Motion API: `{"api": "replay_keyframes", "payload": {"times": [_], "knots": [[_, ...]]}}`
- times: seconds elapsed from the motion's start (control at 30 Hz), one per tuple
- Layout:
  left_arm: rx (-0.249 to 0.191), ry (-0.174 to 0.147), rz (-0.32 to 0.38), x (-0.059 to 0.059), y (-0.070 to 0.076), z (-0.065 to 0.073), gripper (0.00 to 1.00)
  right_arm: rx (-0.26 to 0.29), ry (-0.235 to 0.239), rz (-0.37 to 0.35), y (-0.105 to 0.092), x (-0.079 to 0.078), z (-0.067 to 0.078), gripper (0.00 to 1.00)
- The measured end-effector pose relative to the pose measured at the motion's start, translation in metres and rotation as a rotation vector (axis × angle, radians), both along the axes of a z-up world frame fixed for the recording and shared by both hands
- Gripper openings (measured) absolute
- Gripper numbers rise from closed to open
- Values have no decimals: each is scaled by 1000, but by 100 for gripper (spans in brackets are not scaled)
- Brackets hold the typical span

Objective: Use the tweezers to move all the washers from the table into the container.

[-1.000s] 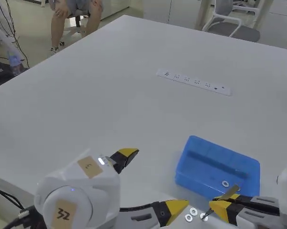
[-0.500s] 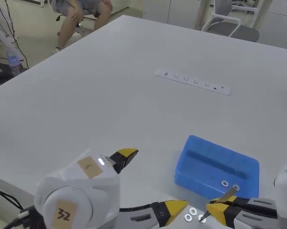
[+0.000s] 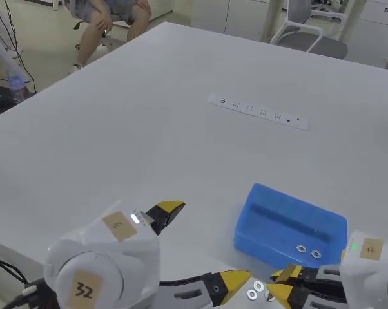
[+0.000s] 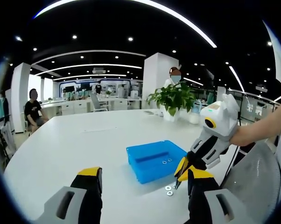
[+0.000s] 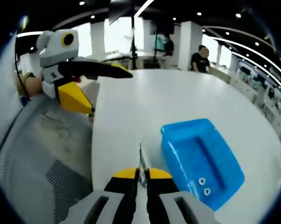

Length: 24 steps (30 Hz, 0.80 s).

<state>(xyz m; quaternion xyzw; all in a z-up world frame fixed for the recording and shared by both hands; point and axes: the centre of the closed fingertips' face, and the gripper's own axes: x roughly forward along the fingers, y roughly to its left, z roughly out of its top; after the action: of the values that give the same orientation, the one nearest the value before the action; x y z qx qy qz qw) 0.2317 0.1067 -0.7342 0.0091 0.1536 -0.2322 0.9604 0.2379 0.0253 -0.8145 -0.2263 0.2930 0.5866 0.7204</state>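
Observation:
The blue container (image 3: 291,222) sits on the white table (image 3: 149,129) with two washers (image 3: 308,251) in its near end; the right gripper view also shows the container (image 5: 196,149) and these washers (image 5: 204,185). Two more washers (image 3: 255,290) lie on the table in front of it. My right gripper (image 3: 281,288) is shut on the thin tweezers (image 5: 141,159). In the left gripper view the tweezers' tip (image 4: 176,183) hovers just above the loose washers (image 4: 169,190). My left gripper (image 3: 203,244) stands open to their left, nothing between its fingers (image 4: 90,173).
A white power strip (image 3: 258,111) lies flat at mid-table beyond the container. A person sits on a chair (image 3: 107,13) past the far left edge. An office chair (image 3: 303,26) stands behind the table. A potted plant (image 4: 173,99) stands at the table's end.
My right gripper has drawn the tweezers back from the container to the loose washers. A second washer now lies in the container. The left gripper has hardly moved.

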Motion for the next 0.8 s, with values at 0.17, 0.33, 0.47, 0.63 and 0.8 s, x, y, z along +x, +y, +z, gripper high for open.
{"api": "replay_keyframes", "payload": {"times": [0.17, 0.33, 0.47, 0.63, 0.8], "knots": [[-9, -5, 0, 0, 0, 2, 76, -3, 25, -25, -2, 1, 0, 3], [-12, -6, 5, 0, 1, 2, 75, 49, 57, -67, -1, 1, 15, 3], [-8, -3, -5, -1, -1, 1, 75, 54, 30, -68, -3, 5, 31, 3], [-11, -3, -6, -1, -1, 1, 75, 69, -5, -82, -10, 12, 51, 3], [-9, -2, -11, -1, -3, 1, 75, 114, -12, -120, -15, 20, 72, 3]]}}
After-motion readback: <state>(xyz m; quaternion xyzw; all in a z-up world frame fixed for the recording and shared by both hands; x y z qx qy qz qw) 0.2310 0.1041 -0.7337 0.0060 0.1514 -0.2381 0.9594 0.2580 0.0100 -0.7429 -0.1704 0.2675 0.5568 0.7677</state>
